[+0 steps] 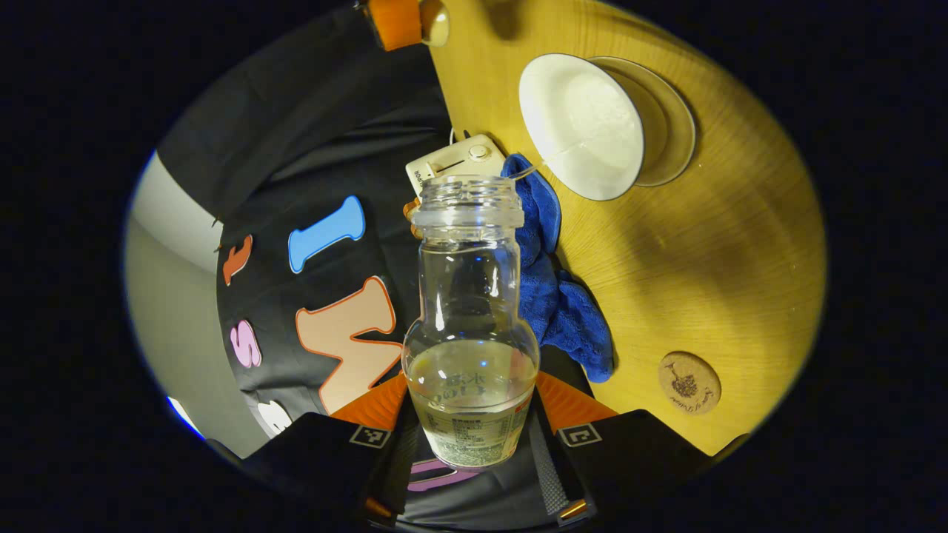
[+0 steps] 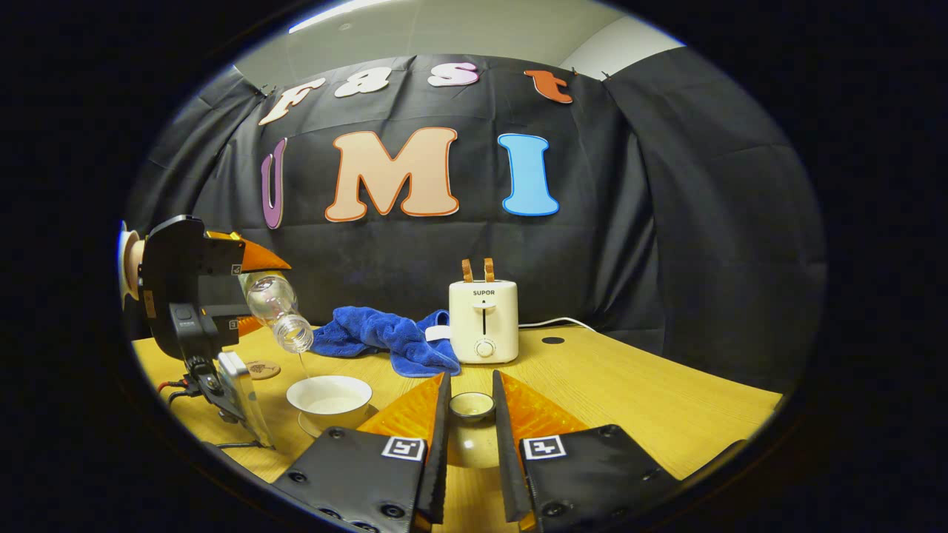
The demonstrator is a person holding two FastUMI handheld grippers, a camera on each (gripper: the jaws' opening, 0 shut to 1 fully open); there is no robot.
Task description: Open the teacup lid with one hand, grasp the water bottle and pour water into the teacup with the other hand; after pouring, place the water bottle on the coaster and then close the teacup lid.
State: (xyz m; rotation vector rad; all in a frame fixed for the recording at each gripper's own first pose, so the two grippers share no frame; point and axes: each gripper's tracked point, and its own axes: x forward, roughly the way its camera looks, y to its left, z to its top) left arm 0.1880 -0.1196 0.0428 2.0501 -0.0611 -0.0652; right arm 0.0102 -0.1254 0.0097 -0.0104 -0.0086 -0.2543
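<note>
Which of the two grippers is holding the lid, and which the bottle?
The right gripper pinches the teacup lid above the table; the left gripper clamps the tilted water bottle, pouring into the teacup.

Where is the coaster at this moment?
The coaster lies bare on the table, left in the right gripper view, behind the teacup and under the tilted bottle.

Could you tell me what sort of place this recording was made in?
Probably a staged recording booth set up like a kitchen counter: a black cloth wall backs a light wooden tabletop holding a cream two-slot toaster, a crumpled blue towel and a white ceramic teacup.
</note>
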